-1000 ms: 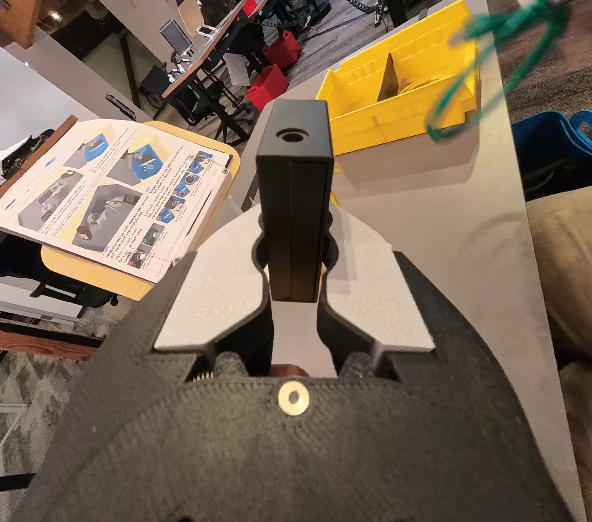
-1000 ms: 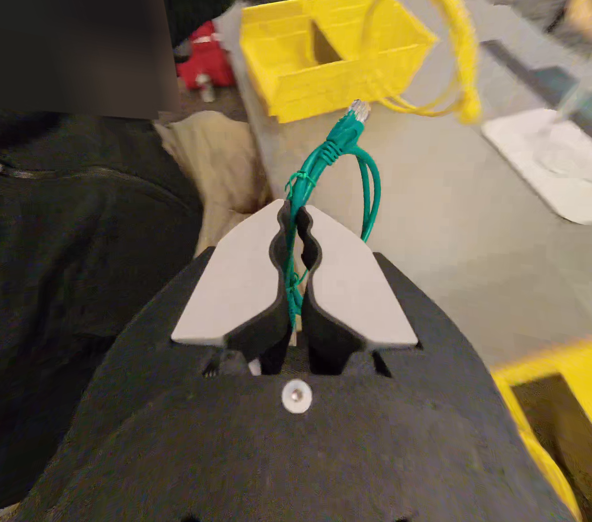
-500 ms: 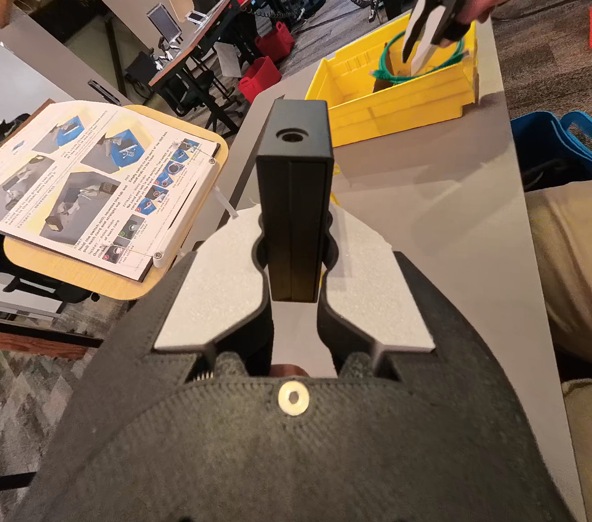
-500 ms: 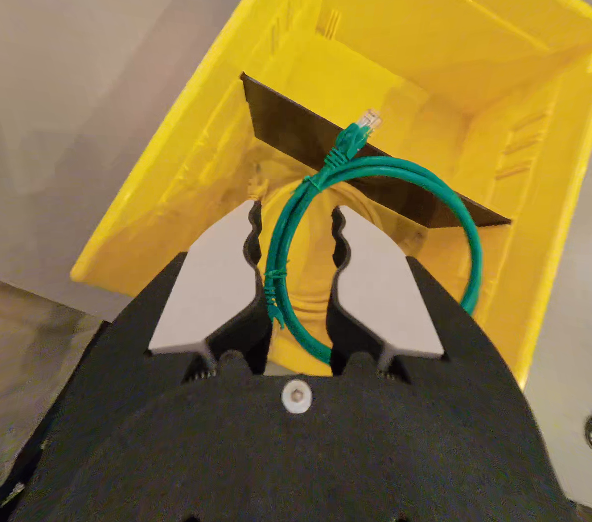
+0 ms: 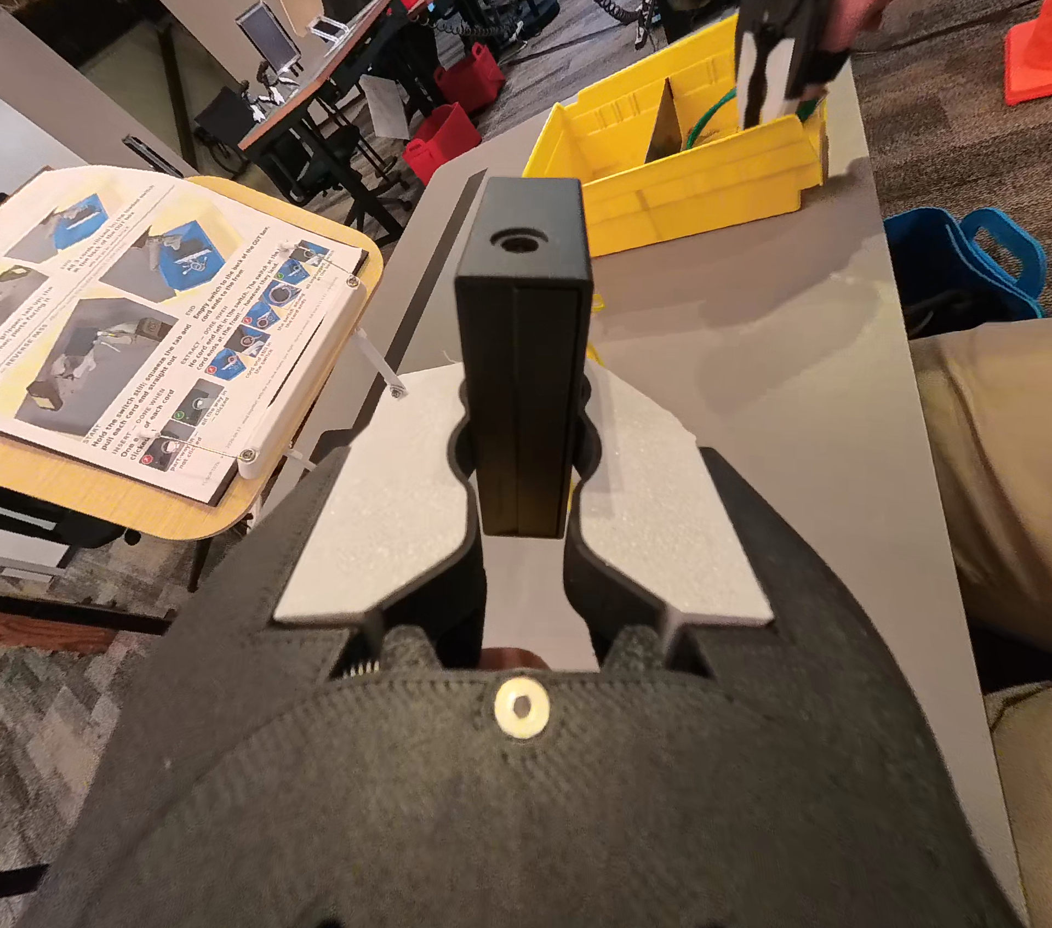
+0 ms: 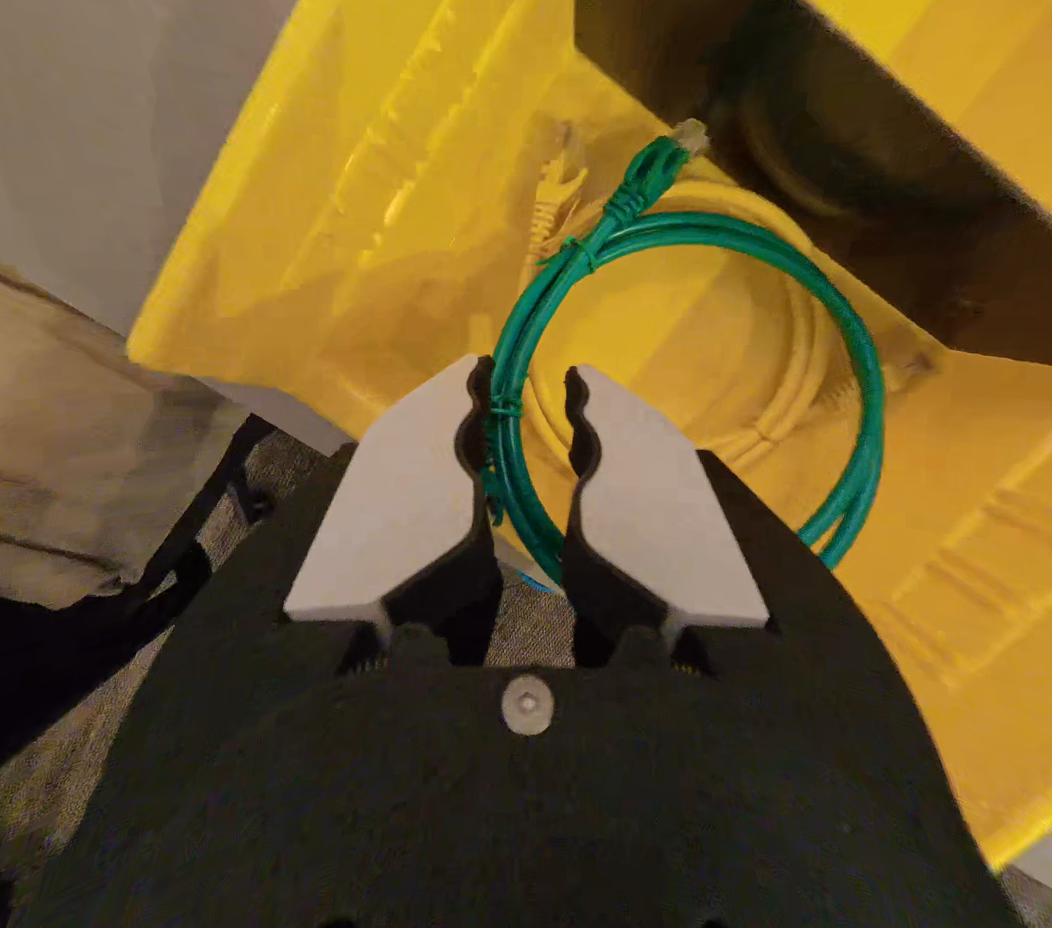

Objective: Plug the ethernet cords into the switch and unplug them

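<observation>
In my left wrist view, a printed instruction sheet (image 5: 142, 320) lies on a small wooden stand (image 5: 188, 513) at the left edge of the frame. At centre, my left gripper (image 5: 521, 445) is clamped on the switch (image 5: 521, 359), a plain black rectangular box standing upright between the pale pads, with a round hole in its top face. In the upper right, the yellow bin (image 5: 683, 194) sits on the grey table (image 5: 768, 388), with my right gripper (image 5: 765, 86) dipped into it. In my right wrist view, the green ethernet cord (image 6: 683, 246) is a tied coil with a clear plug at the upper end, lying over a yellow cord (image 6: 785, 388) coiled on the bin floor, beside the dark divider (image 6: 825, 132). My right gripper's fingers (image 6: 410, 490) stand apart, the coil's left side running between them and touching the left finger.
</observation>
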Tool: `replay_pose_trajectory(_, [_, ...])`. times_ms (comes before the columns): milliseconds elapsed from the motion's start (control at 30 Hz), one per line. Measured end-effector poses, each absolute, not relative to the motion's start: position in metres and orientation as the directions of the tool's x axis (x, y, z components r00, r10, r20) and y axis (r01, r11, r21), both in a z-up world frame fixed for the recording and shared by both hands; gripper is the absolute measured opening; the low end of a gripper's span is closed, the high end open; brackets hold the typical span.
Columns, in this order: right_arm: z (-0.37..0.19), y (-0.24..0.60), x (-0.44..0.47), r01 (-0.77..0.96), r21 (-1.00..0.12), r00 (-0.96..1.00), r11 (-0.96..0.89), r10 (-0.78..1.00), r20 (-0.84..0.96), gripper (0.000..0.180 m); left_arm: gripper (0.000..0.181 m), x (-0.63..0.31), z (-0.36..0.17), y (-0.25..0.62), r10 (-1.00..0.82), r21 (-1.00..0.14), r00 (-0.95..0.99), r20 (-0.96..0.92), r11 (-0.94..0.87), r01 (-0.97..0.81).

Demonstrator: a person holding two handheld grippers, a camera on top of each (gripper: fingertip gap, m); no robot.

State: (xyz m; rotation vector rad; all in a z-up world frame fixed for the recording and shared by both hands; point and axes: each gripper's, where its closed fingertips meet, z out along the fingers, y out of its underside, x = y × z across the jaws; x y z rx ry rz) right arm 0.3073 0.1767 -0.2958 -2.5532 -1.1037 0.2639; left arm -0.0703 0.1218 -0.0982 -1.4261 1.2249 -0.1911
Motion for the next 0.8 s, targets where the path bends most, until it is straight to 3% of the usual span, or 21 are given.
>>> replay_pose_trajectory(133, [-0.313,0.197,0.305,0.715,-0.324,0.67,-0.619,0.739,0.068,0.018,0.03,-0.067,-0.099,0.12,-0.744,-0.802,0.426,-0.515,0.241,-0.547])
replay_pose_trajectory(233, [-0.301,0.207,0.312,0.734,-0.313,0.664,-0.603,0.734,0.143,0.04,0.03,-0.065,-0.099,0.12,-0.745,-0.803,0.423,-0.515,0.246,-0.543])
replay_pose_trajectory(333, [-0.251,0.21,0.298,0.74,-0.433,0.641,-0.514,0.735,0.222,0.053,0.03,-0.064,-0.099,0.12,-0.75,-0.811,0.423,-0.509,0.253,-0.528])
replay_pose_trajectory(433, [-0.177,0.184,0.22,0.746,-0.642,0.45,-0.174,0.843,0.294,0.047,0.03,-0.058,-0.098,0.117,-0.766,-0.824,0.405,-0.5,0.278,-0.493])
replay_pose_trajectory(500, [-0.133,0.139,0.146,0.641,-0.762,0.234,0.091,0.923,0.307,0.038,0.03,-0.053,-0.098,0.112,-0.772,-0.82,0.379,-0.509,0.301,-0.487])
replay_pose_trajectory(667, [-0.11,0.098,0.025,0.545,-0.684,-0.026,0.485,0.825,0.564,0.039,0.029,-0.04,-0.093,0.096,-0.774,-0.799,0.324,-0.544,0.361,-0.481])
replay_pose_trajectory(733, [-0.108,0.094,-0.004,0.516,-0.672,-0.056,0.532,0.803,0.593,0.044,0.029,-0.035,-0.092,0.09,-0.77,-0.781,0.295,-0.566,0.385,-0.492])
replay_pose_trajectory(800, [-0.107,0.097,-0.02,0.509,-0.636,-0.072,0.58,0.765,0.64,0.033,0.029,-0.031,-0.093,0.086,-0.758,-0.758,0.274,-0.591,0.406,-0.51])
